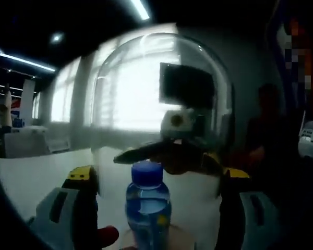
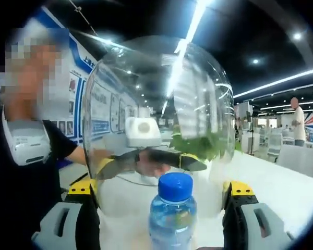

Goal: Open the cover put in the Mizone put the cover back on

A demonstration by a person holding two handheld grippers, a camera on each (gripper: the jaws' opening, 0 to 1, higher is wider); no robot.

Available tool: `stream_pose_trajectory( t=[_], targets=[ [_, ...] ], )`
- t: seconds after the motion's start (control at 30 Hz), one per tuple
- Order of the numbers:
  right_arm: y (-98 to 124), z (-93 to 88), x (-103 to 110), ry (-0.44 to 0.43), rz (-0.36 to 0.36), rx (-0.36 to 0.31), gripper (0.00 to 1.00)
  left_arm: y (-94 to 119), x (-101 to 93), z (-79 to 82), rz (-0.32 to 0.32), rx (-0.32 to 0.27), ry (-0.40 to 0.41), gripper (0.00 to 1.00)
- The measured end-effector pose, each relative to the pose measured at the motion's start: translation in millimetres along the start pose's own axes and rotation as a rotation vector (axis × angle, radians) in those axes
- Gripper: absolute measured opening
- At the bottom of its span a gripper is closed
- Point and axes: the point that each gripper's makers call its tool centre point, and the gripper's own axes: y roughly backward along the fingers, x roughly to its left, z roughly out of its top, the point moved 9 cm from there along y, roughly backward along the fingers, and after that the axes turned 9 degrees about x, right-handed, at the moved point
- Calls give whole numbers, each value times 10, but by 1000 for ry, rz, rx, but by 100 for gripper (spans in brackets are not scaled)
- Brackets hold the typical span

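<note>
Clear dome cover point(image 1: 161, 104) held up off the white table point(image 1: 36, 172), one gripper on each side, jaws spread wide and pressing its walls. Left gripper point(image 1: 159, 208): grey jaws with yellow tips flank the dome's lower edge. Right gripper point(image 2: 164, 208): same grip from the opposite side. Through the glass each view shows the other gripper across the dome.

Bottle point(image 1: 147, 205) stands upright between the jaws, low in both views, on the table under or just in front of the raised dome; can't tell which. Blue cap point(image 2: 175, 186) on, clear blue-tinted body, pale liquid inside, small yellow mark on the label.

Person point(image 2: 26, 156) in dark shirt behind the dome in right gripper view.
</note>
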Motion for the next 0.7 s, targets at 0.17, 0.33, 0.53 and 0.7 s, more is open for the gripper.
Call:
stream_pose_trajectory(
  t=[0.17, 0.33, 0.53, 0.7],
  targets=[
    [-26, -135, -19, -14, 7, 1, 91, -18, 10, -134, 3, 6, 15, 83],
    [-52, -248, -34, -18, 12, 6, 91, -26, 21, -238, 6, 23, 16, 83],
    [-97, -342, -23, -17, 18, 30, 91, -16, 16, -363, 9, 41, 20, 83],
    [-118, -416, -31, -15, 17, 49, 91, -18, 18, -461, 7, 47, 22, 83]
  ],
)
